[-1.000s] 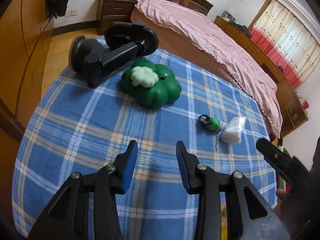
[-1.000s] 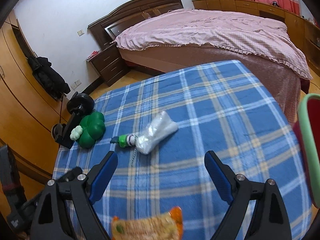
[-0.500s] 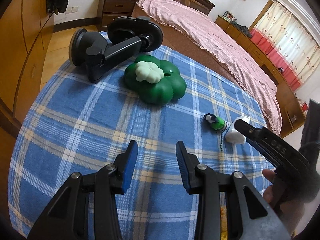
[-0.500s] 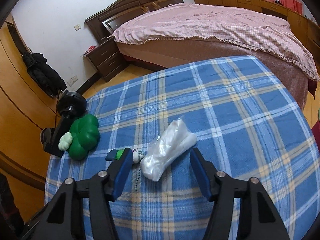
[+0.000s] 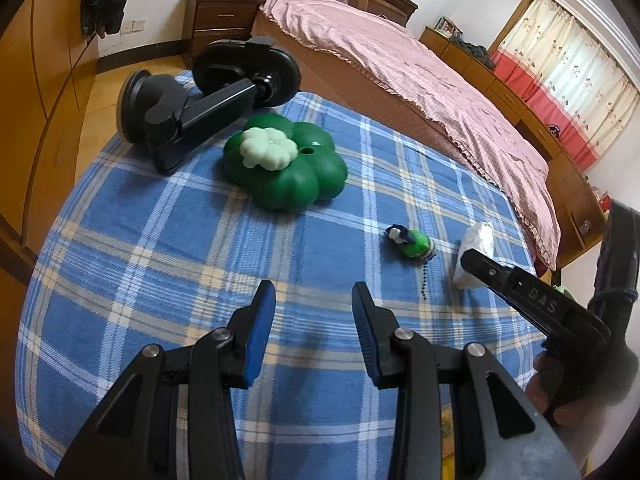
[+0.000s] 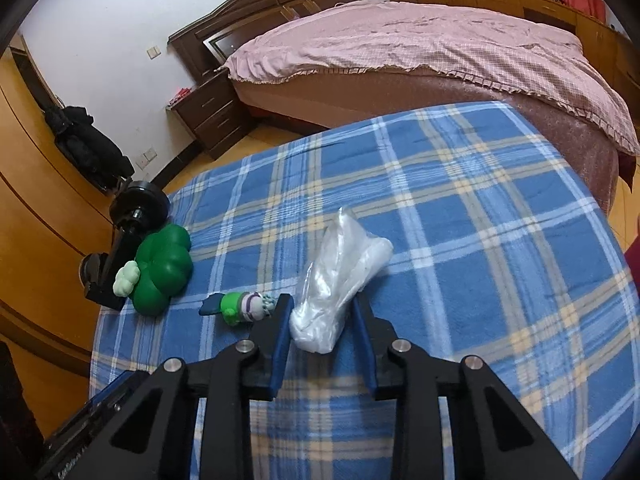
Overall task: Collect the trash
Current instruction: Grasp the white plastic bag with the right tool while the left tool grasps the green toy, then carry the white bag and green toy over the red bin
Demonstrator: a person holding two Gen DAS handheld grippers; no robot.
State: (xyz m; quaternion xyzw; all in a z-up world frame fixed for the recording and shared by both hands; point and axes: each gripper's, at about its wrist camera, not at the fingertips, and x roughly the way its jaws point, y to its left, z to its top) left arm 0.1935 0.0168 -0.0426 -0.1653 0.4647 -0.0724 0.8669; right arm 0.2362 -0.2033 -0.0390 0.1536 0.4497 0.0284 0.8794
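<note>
On the plaid worktop [image 6: 480, 208], the right tool [image 6: 322, 312] is closing around the crumpled plastic bag [image 6: 340, 276], pads just meeting it. The left tool [image 5: 314, 304] hovers, part-open and empty.

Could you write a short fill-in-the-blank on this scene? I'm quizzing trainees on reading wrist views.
1. The right hand-held gripper is closing around a crumpled clear ____ bag.
2. The tablecloth is plaid, mostly ____.
3. The clover-shaped toy is dark ____.
4. The left hand-held gripper holds ____.

Missing words: plastic; blue; green; nothing
</note>
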